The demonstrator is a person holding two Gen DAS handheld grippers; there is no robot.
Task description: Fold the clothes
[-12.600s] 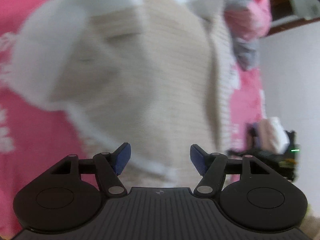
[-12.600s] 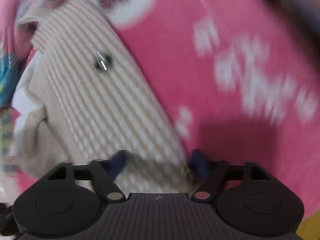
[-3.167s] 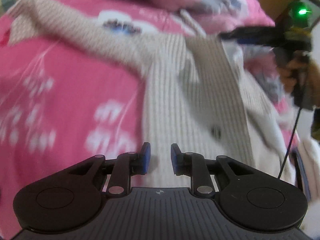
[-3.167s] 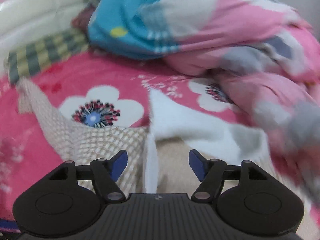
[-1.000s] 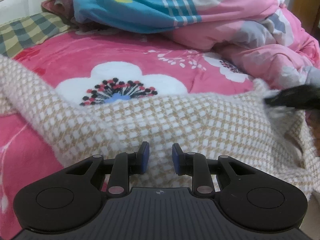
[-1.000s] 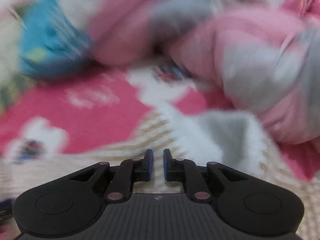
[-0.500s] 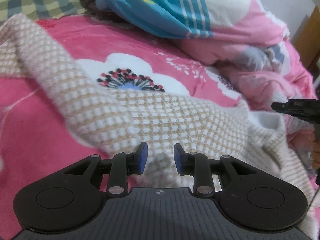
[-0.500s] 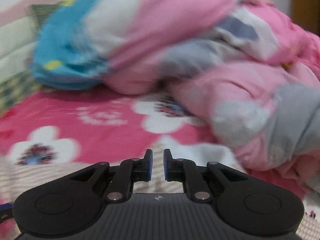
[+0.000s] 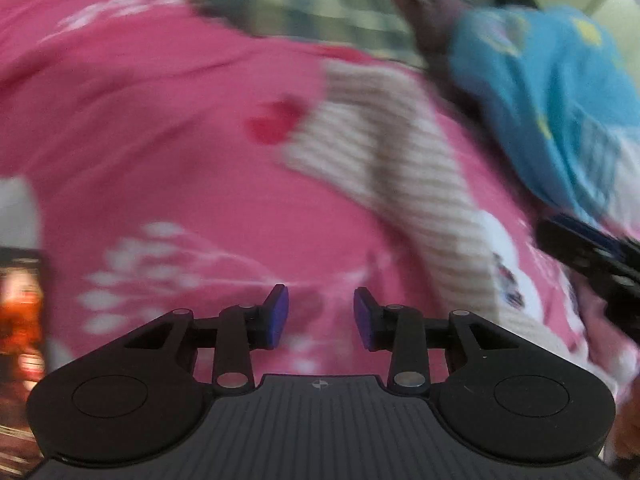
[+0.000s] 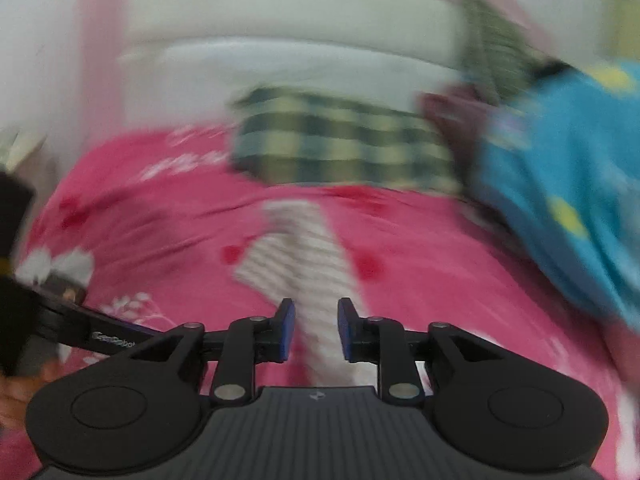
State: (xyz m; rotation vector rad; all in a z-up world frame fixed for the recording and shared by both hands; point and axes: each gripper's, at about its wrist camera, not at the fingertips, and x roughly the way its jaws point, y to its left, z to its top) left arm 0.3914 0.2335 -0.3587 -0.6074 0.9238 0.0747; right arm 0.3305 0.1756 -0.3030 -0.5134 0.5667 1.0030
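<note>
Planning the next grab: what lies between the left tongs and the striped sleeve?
Only bare pink bedsheet, shown in the left wrist view; the open left tongs sit apart from the striped sleeve.

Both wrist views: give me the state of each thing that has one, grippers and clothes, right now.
Left gripper: open, empty, over bare pink sheet.
Right gripper: open, a sleeve between its fingers, not clamped.
Sweater: its sleeve lies stretched out flat on the sheet, unfolded.
Blue quilt: bunched up at the right.
Checked pillow: lying at the head of the bed.
</note>
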